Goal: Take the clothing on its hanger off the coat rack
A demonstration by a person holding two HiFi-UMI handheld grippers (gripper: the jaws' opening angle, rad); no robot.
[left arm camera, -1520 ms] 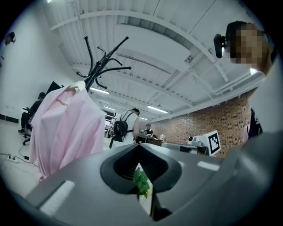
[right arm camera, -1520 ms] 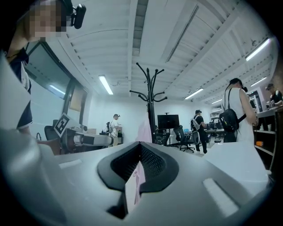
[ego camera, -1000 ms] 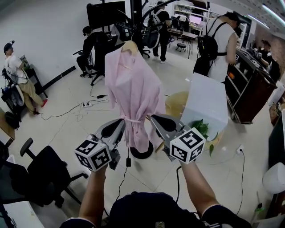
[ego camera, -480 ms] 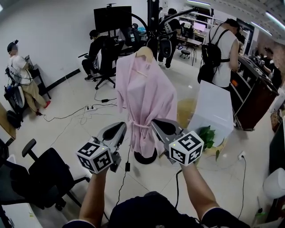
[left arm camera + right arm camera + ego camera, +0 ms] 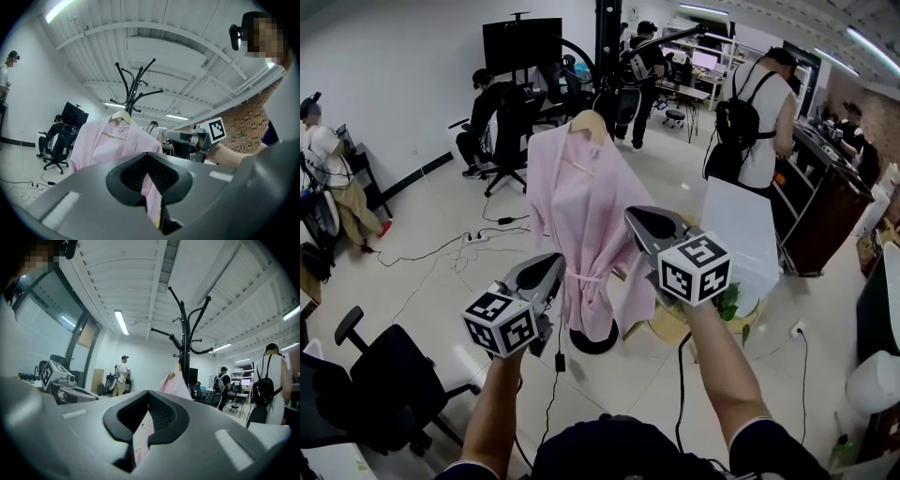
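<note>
We see one black, branched metal coat rack [image 5: 605,47]. From it hangs one pink fabric robe [image 5: 581,216], probably light, limp and slippery, so we would grip its one pale wooden hanger [image 5: 589,122] near the hook. Our left gripper [image 5: 555,262] and right gripper [image 5: 630,216], two altogether, hover near the robe, jaws closed on nothing.

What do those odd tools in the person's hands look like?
Two matching grey tools: the left gripper and right gripper each taper to a dark-lined beak and carry a white cube printed with black square markers. The person's sleeves are dark and short.
</note>
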